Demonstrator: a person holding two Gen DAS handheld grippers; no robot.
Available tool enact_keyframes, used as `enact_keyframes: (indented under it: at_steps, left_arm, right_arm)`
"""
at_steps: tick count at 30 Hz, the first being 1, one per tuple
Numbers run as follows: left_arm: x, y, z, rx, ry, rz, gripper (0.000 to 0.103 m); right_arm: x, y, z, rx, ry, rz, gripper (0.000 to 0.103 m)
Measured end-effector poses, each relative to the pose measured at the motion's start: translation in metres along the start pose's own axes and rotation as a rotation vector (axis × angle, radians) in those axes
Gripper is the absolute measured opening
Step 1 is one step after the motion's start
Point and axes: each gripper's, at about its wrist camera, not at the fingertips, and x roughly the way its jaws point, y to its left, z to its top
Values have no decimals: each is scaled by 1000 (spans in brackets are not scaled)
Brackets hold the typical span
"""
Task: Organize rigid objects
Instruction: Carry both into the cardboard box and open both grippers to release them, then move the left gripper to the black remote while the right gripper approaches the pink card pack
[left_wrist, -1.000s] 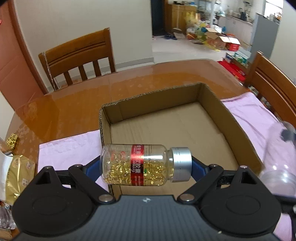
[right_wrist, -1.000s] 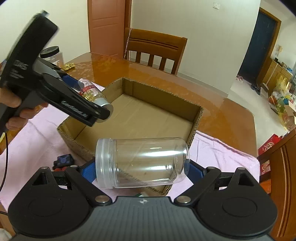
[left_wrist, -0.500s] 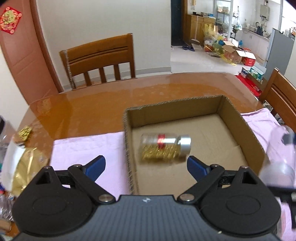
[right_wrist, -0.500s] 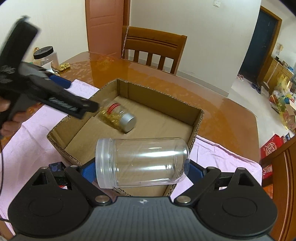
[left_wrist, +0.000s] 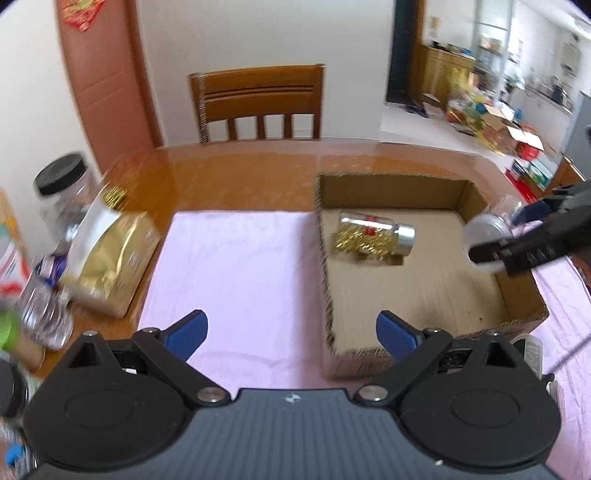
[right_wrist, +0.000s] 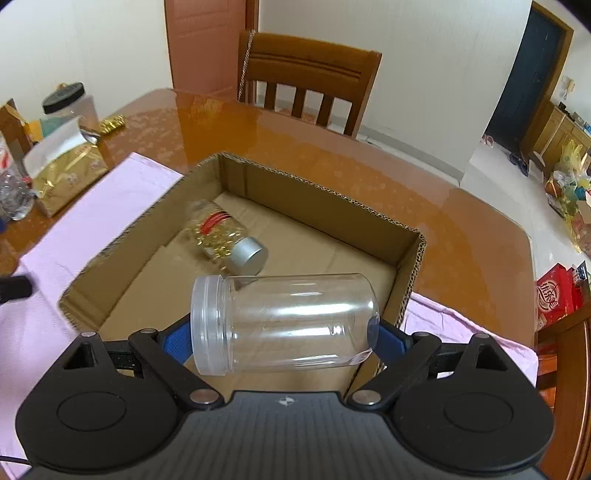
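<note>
A bottle of golden capsules (left_wrist: 373, 239) with a silver cap lies on its side inside the open cardboard box (left_wrist: 521, 295), also seen as the capsule bottle (right_wrist: 225, 240) in the right wrist view of the box (right_wrist: 410, 273). My left gripper (left_wrist: 291, 334) hangs over the pink cloth left of the box, its jaws opening wider with nothing between them. My right gripper (right_wrist: 280, 338) is shut on an empty clear plastic jar (right_wrist: 284, 323) held sideways over the box's near edge. The left wrist view shows that jar (left_wrist: 487, 230) at the box's right wall.
A pink cloth (left_wrist: 236, 273) lies under the box on the glossy brown table (left_wrist: 236, 173). A gold foil bag (left_wrist: 107, 262), a black-lidded jar (left_wrist: 62, 188) and a crumpled water bottle (left_wrist: 40, 295) crowd the table's left end. Wooden chairs (left_wrist: 258, 103) stand behind.
My left gripper let go of the capsule bottle, which dropped into the box, then drew back to the left over the cloth. My right gripper carried the clear jar closer over the box.
</note>
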Motion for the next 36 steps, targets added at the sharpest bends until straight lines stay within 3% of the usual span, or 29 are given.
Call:
enact_keyframes:
  at_steps: [9,18,25,36]
  left_arm:
    - [-8,19,-25,-68,15,35,97]
    - [-12,17,-37,-51,23,5,97]
    - [-16,7,-46,2,12,-21,99]
    - [-24,-11,-72,109,14,-90,101]
  right_arm:
    - [33,-10,21,21,-9,-54,103]
    - [5,-3,-2,45,-20,-53,103]
    - [-30,3,-40,99,-46,-101,103]
    - [-69,20,-134,322,-22,-251,103]
